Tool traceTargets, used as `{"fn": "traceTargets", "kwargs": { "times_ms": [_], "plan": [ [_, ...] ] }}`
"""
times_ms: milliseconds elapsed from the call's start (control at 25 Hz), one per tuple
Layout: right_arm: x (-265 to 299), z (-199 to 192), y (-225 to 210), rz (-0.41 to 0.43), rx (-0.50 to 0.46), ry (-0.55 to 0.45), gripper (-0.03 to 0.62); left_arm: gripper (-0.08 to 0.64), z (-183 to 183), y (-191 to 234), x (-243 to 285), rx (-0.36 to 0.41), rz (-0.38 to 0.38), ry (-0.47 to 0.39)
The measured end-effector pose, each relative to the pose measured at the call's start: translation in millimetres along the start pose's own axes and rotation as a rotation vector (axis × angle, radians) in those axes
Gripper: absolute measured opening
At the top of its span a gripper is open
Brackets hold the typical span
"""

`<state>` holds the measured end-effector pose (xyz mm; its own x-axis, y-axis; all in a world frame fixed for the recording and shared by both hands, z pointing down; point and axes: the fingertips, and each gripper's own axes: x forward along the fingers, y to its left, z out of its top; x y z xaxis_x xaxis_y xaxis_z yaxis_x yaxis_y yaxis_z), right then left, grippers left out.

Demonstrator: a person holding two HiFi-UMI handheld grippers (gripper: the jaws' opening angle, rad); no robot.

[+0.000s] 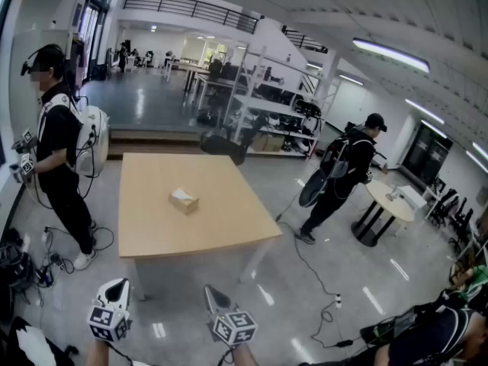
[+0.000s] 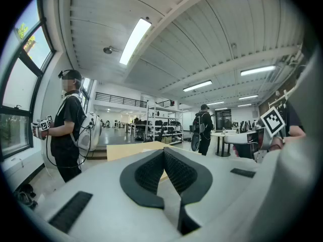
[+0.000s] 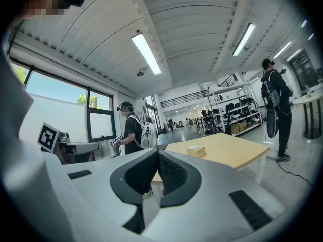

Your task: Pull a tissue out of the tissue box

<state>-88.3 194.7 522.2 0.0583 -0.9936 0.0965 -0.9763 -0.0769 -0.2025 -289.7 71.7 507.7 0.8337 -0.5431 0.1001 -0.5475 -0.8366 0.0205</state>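
Observation:
A tan tissue box (image 1: 184,200) with a white tissue poking from its top sits near the middle of a light wooden table (image 1: 152,231). In the right gripper view the tissue box (image 3: 196,150) shows small on the table (image 3: 229,153) beyond the jaws. My left gripper (image 1: 114,290) and right gripper (image 1: 215,299) hover well short of the table's near edge, above the floor. Both are shut with nothing between their black ribbed pads. In the left gripper view the gripper (image 2: 164,158) hides all but a strip of the table (image 2: 126,150).
A person in black with a white backpack (image 1: 57,151) stands left of the table holding grippers. Another person with a backpack (image 1: 343,174) stands to the right near a small round table (image 1: 387,200). Cables (image 1: 320,280) trail over the glossy floor. Shelving racks (image 1: 267,105) stand behind.

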Motion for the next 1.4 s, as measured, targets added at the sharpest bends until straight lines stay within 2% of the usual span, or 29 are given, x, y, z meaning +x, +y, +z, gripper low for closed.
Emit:
{"fn": "traceTargets", "kwargs": {
  "times_ms": [320,560,1080,1400],
  "plan": [
    [-2.4,1.8,-4.7,-0.002,0.046,-0.029,0.011,0.008,-10.3,2.6,-0.3,-0.003,0.002,0.008],
    [-3.5,0.1,-4.0,-0.014,0.029,-0.023,0.011,0.008,-15.0,1.6,2.2,-0.006,-0.01,0.013],
    [-22.5,5.7,-36.9,-0.063,0.026,-0.027,0.011,0.008,-11.6,-31.8,32.1,0.001,-0.067,0.016],
    [-27.6,5.0,-54.8,-0.064,0.007,-0.024,0.011,0.008,-5.1,-51.0,48.1,-0.001,-0.073,-0.001]
  ]
}}
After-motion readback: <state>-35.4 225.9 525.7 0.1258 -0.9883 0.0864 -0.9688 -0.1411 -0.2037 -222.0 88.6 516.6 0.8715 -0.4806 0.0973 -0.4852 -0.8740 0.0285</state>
